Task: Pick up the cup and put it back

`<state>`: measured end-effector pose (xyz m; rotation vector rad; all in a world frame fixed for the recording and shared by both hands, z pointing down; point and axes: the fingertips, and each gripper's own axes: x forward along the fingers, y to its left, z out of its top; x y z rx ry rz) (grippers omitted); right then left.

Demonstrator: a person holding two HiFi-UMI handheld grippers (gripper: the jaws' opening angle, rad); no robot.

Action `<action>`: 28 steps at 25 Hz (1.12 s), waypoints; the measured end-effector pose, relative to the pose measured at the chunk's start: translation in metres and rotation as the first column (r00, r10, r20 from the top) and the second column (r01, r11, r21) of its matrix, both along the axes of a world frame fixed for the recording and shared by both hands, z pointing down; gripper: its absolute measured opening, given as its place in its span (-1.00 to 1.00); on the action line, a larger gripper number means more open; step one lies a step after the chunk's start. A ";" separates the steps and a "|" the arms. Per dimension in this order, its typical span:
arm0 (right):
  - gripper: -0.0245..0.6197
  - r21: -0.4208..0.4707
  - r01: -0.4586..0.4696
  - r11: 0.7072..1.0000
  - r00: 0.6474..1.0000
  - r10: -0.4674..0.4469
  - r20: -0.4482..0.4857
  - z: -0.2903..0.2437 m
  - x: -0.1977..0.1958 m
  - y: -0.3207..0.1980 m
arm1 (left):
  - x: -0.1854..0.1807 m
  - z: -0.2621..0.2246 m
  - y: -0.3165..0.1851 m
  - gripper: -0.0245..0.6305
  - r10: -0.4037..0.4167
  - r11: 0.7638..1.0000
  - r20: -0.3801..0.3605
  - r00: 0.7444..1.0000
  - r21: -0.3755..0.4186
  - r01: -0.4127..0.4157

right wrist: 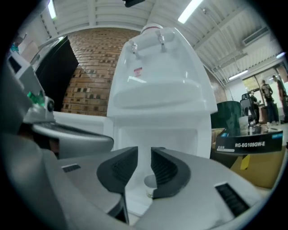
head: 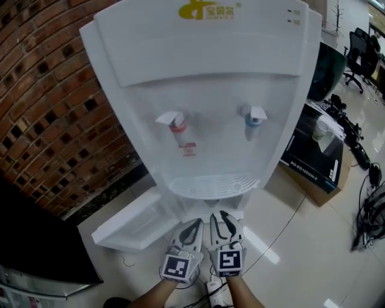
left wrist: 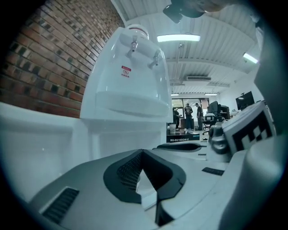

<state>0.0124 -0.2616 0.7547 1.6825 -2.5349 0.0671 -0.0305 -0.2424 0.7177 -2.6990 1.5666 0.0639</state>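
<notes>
One cup (right wrist: 150,182) in open dispenser cabinet (right wrist: 157,143)

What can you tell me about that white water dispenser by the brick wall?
The water dispenser is a tall white, plastic-looking unit standing upright on the pale floor beside a brick wall. A yellow logo sits up top; below, a red tap and a blue tap hang over a slotted drip tray. Its lower cabinet door stands swung open.
</notes>
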 end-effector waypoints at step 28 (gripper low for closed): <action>-0.91 0.037 0.046 0.998 0.998 -0.045 -0.035 -0.248 -0.033 0.060 | -0.012 -0.239 0.053 -0.95 0.072 0.985 -0.010 0.997 0.158 -0.069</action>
